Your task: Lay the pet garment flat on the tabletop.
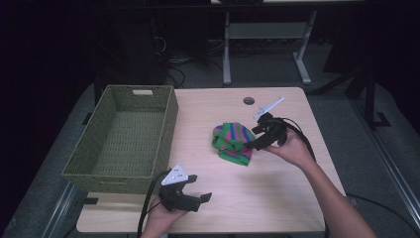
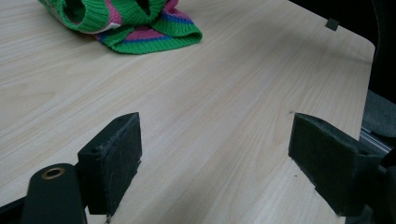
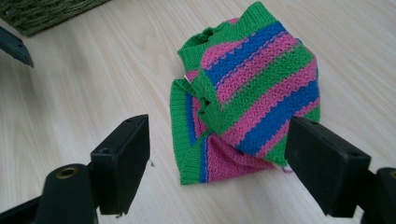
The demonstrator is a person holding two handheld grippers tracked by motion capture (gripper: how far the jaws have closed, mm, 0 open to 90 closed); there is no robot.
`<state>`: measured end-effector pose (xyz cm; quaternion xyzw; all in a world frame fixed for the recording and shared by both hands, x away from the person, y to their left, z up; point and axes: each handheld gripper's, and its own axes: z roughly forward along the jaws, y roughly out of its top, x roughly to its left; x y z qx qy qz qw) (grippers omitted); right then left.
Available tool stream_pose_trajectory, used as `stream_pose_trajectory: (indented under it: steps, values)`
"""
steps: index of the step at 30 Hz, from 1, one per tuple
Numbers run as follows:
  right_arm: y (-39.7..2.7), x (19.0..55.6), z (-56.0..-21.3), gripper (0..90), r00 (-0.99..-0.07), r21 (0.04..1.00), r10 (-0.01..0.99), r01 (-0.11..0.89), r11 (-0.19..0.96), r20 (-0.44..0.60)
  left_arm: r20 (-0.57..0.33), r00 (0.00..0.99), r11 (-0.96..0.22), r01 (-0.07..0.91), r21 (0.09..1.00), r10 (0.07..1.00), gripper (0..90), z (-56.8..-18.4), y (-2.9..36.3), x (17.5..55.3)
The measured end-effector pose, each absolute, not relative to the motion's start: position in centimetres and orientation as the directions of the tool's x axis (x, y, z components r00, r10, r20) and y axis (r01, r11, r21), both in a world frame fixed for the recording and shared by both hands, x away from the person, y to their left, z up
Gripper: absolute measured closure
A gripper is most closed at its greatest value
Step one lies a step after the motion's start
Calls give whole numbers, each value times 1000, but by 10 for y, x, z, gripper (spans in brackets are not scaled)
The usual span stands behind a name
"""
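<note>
One crumpled knitted garment (image 1: pixel 233 143), striped green, pink and blue, lay mid-bench (image 1: pixel 277 198). One rectangular woven green basket (image 1: pixel 124 139) stood left. The right gripper (image 1: pixel 251 144) hovered wide beside the knit; the left gripper (image 1: pixel 198 191) gaped wide, holding nothing.

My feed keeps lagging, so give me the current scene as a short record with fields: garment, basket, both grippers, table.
garment: striped knit sweater, green, pink and blue, crumpled on the table right of centre
basket: green woven basket, far left of table, nothing visible inside, apart from the sweater
right gripper: right gripper open, jaws wide on either side of the sweater's near edge, not closed on it
left gripper: left gripper open, above bare wood at the near edge, sweater farther off
table: light wooden table
</note>
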<state>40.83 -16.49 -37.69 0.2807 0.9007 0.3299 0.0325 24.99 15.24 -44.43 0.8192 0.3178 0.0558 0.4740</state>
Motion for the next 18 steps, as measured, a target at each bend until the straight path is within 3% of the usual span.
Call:
stream_pose_trajectory:
  steps: [18]
  values:
    - [-124, 436, -388, 211, -836, 542, 540, 499, 677, 95, -214, 790, -347, 472, 810, 575, 170, -445, 154, 251]
